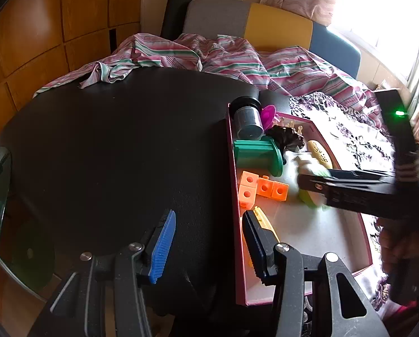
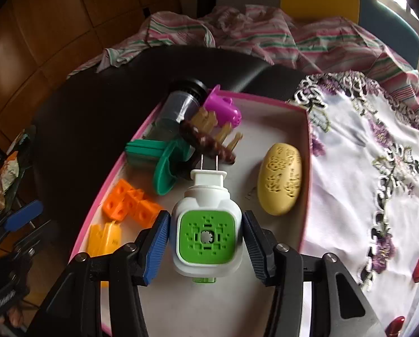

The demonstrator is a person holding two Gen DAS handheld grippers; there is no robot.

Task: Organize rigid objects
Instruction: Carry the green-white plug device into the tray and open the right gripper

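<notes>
Left view: left gripper (image 1: pixel 206 248) spread and empty, straddling the box (image 1: pixel 235 196) near-left wall; right gripper (image 1: pixel 311 181) blurred over the box; right view: its fingers (image 2: pixel 156 248) pinch the plug-in device (image 2: pixel 206 224), prongs pointing far, above bare box floor.

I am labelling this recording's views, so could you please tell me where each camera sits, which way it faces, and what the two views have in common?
Left wrist: on the left gripper, angled down over the black table beside the pink-rimmed tray; its own blue-padded fingers show, nothing between them, plus the blurred right gripper and a hand.
Right wrist: on the right gripper, looking down into the tray; its fingers flank a white-and-green plug-in device.
Shared: tray, orange cubes, green spool, yellow oval, striped cloth.
</notes>
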